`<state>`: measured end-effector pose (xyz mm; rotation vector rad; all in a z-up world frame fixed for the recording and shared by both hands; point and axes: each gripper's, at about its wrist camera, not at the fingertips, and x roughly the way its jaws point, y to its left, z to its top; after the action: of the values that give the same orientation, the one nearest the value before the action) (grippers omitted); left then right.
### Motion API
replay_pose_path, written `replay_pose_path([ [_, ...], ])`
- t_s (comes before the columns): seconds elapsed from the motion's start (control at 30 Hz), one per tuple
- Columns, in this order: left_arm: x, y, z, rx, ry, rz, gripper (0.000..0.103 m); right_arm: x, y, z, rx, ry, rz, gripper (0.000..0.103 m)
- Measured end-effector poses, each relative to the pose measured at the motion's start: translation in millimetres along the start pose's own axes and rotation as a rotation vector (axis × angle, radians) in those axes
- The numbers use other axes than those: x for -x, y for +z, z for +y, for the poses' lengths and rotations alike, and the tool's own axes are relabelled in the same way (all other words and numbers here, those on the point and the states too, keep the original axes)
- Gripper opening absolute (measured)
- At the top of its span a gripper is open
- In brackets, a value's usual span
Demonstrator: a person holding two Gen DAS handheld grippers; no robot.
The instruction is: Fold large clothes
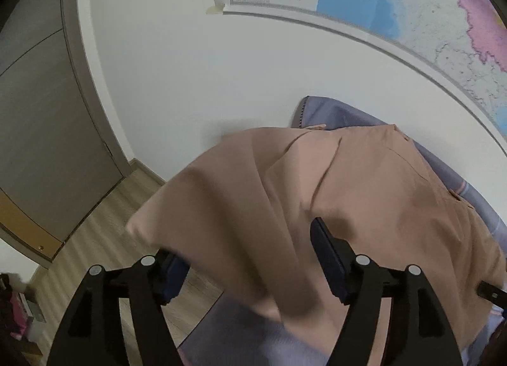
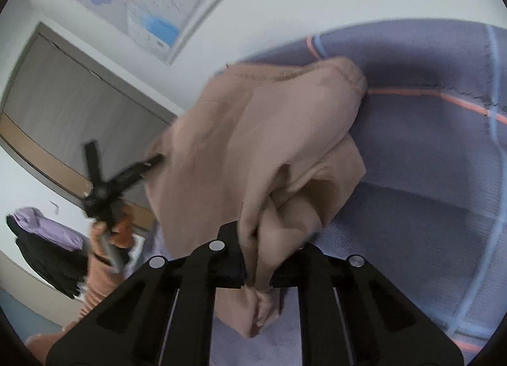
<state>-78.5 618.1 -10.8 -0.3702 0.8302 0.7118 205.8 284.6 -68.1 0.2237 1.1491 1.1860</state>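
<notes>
**Garment draped over the bed, grippers at its near edge**

The garment [image 1: 332,182] lies on the bedcover [image 2: 427,150], which runs back to the wall [image 1: 190,64]. A map [image 1: 412,10] hangs on that wall, above and behind the bed. In the left wrist view a door [image 1: 41,118] stands to the left, with floor [image 1: 104,226] below it. The left gripper [image 1: 250,258] straddles the cloth's near edge; the right gripper [image 2: 258,271] has a bunched fold between its fingers

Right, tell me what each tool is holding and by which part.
The right tool is shut on a bunched fold of the garment. The left tool is open, holding nothing; cloth only drapes between its fingers.
</notes>
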Motion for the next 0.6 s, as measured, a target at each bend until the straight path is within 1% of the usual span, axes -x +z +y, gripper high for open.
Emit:
replay_pose_path([
  [0.03,4,-4,-3,-0.033,0.013,0.007,0.077,-2,0,-2,-0.006,-0.027,0.005,0.013],
  [0.07,10,-12,-10,-0.105,0.044,0.002,0.077,-2,1,-2,-0.010,-0.027,0.006,0.017],
  [0.1,14,-17,-12,-0.127,0.069,-0.017,0.077,1,1,-3,-0.016,-0.033,0.001,0.032],
  [0.13,20,-23,-11,-0.133,0.081,-0.033,0.077,6,1,-3,-0.021,-0.059,-0.012,0.043],
  [0.17,27,-29,-9,-0.133,0.070,-0.043,0.077,11,0,-1,-0.005,-0.073,-0.022,0.046],
  [0.2,36,-34,-7,-0.123,0.063,-0.062,0.077,15,-1,2,0.010,-0.080,-0.026,0.053],
  [0.23,45,-40,-7,-0.122,0.048,-0.088,0.077,20,-2,5,0.024,-0.097,-0.031,0.057],
  [0.27,55,-44,-9,-0.130,0.030,-0.117,0.078,27,-3,10,0.044,-0.129,-0.043,0.063],
  [0.3,62,-47,-11,-0.136,0.020,-0.142,0.081,33,-4,13,0.058,-0.145,-0.057,0.062],
  [0.37,80,-51,-16,-0.140,0.015,-0.215,0.082,49,-5,21,0.085,-0.190,-0.111,0.063],
  [0.4,84,-50,-20,-0.143,-0.006,-0.237,0.084,57,-7,21,0.094,-0.200,-0.132,0.062],
  [0.43,87,-50,-24,-0.153,-0.055,-0.247,0.088,64,-8,24,0.109,-0.210,-0.161,0.062],
  [0.5,87,-50,-32,-0.165,-0.109,-0.239,0.088,73,-6,36,0.152,-0.220,-0.203,0.062],
  [0.57,77,-49,-48,-0.205,-0.136,-0.211,0.088,73,0,53,0.214,-0.235,-0.230,0.062],
  [0.6,72,-49,-53,-0.214,-0.140,-0.201,0.088,71,1,57,0.240,-0.232,-0.230,0.062],
])
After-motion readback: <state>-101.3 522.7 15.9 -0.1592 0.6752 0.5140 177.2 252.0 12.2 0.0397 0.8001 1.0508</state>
